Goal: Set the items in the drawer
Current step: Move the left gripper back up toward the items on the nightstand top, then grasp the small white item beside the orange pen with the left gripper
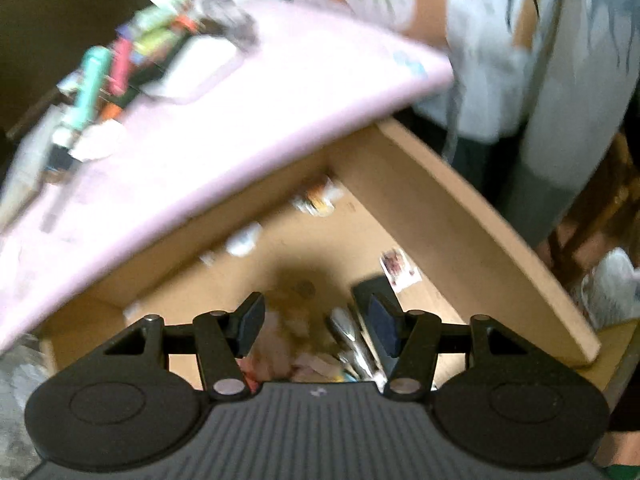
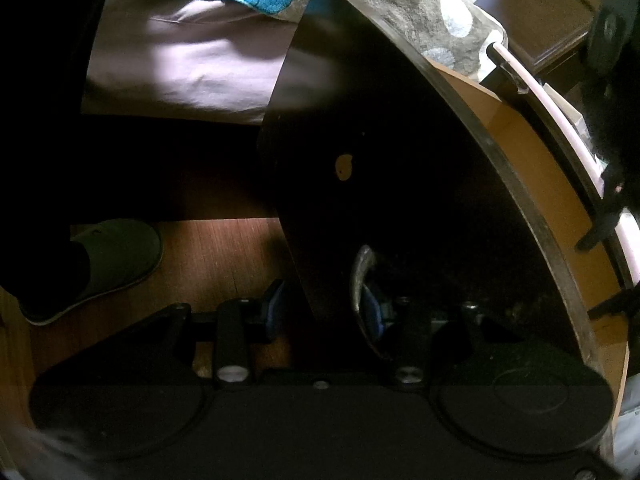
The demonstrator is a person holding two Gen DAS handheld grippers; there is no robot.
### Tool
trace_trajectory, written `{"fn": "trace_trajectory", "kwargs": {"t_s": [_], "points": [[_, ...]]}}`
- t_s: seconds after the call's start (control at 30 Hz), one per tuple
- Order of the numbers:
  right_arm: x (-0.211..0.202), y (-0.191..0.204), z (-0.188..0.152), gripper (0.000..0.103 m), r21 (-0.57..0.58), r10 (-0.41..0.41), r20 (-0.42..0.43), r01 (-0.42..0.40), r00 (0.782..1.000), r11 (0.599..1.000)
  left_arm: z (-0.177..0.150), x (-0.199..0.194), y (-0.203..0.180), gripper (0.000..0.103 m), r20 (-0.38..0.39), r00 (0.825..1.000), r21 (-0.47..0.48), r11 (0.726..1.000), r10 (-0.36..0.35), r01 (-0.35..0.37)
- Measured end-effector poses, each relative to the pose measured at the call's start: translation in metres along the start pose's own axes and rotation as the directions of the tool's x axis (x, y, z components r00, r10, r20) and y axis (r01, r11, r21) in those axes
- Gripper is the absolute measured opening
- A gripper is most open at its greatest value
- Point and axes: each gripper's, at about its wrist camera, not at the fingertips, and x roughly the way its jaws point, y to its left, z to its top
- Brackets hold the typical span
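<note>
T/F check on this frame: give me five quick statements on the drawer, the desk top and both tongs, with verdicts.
1. The drawer is pulled open. True.
2. The left tongs clamp a pen. False: their pads stand apart with nothing between them, above the clutter in the drawer.
3. The desk top has a pink cover with pens lying on it. True.
4. The drawer is empty. False: small cards and pens lie on its bottom.
5. The right tongs sit at the dark drawer front, its edge and metal handle between their pads. True; whether they press on it is too dark to tell.
</note>
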Motion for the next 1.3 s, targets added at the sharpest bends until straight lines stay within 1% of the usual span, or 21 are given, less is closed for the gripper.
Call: {"fn": "trace_trajectory", "kwargs": {"t_s": [0.07, 0.13, 0.3, 0.43, 0.5, 0.57, 0.7, 0.87, 0.93, 1.03, 1.1, 1.17, 1.2, 1.3], "points": [[0.000, 0.000, 0.000, 0.043, 0.000, 0.000, 0.001, 0.000, 1.000, 1.000, 0.004, -0.013, 0.014, 0.056, 0.055, 0.998, -0.030, 0.999, 0.015, -0.013], [0.001, 0.001, 0.000, 0.044, 0.000, 0.000, 0.001, 0.000, 1.000, 1.000, 0.008, -0.025, 0.028, 0.056, 0.112, 0.993, -0.058, 0.998, 0.041, -0.035], [0.001, 0.001, 0.000, 0.045, 0.000, -0.001, 0.003, 0.001, 1.000, 1.000, 0.018, -0.033, 0.062, 0.056, 0.198, 0.970, -0.122, 0.986, 0.139, -0.117], [0.002, 0.001, -0.001, 0.045, -0.001, 0.000, 0.005, 0.000, 1.000, 1.000, 0.032, -0.022, 0.094, 0.056, 0.230, 0.953, -0.149, 0.974, 0.199, -0.168], [0.002, 0.001, -0.001, 0.046, -0.002, 0.001, 0.006, -0.001, 1.000, 1.000, 0.039, -0.013, 0.107, 0.056, 0.236, 0.947, -0.143, 0.972, 0.216, -0.186], [0.002, 0.002, -0.001, 0.046, -0.003, 0.001, 0.007, -0.001, 1.000, 1.000, 0.046, -0.002, 0.117, 0.056, 0.239, 0.946, -0.118, 0.973, 0.221, -0.198], [0.002, 0.002, -0.001, 0.046, -0.005, 0.002, 0.008, -0.002, 1.000, 1.000, 0.058, 0.014, 0.127, 0.056, 0.247, 0.948, -0.047, 0.979, 0.202, -0.196], [0.002, 0.002, -0.001, 0.046, -0.004, 0.003, 0.008, -0.003, 1.000, 1.000, 0.067, 0.034, 0.135, 0.056, 0.235, 0.952, 0.025, 0.978, 0.194, -0.206], [0.002, 0.002, -0.001, 0.047, -0.005, 0.003, 0.008, -0.003, 1.000, 1.000, 0.070, 0.039, 0.141, 0.056, 0.237, 0.953, 0.018, 0.980, 0.189, -0.199], [0.002, 0.003, -0.001, 0.048, -0.006, 0.003, 0.008, -0.003, 1.000, 1.000, 0.075, 0.042, 0.152, 0.055, 0.216, 0.963, -0.013, 0.987, 0.158, -0.159], [0.002, 0.003, 0.000, 0.049, -0.006, 0.003, 0.008, -0.003, 1.000, 1.000, 0.079, 0.042, 0.159, 0.050, 0.197, 0.974, -0.016, 0.993, 0.114, -0.113], [0.002, 0.003, 0.000, 0.049, -0.006, 0.003, 0.008, -0.003, 1.000, 1.000, 0.082, 0.043, 0.165, 0.037, 0.173, 0.983, -0.024, 0.998, 0.060, -0.057], [0.002, 0.003, 0.000, 0.049, -0.006, 0.002, 0.009, -0.002, 1.000, 1.000, 0.083, 0.043, 0.165, 0.035, 0.164, 0.985, -0.017, 0.999, 0.045, -0.043], [0.002, 0.003, -0.001, 0.049, -0.006, 0.002, 0.009, -0.002, 1.000, 1.000, 0.085, 0.042, 0.161, 0.029, 0.144, 0.989, 0.017, 0.999, 0.043, -0.046]]}}
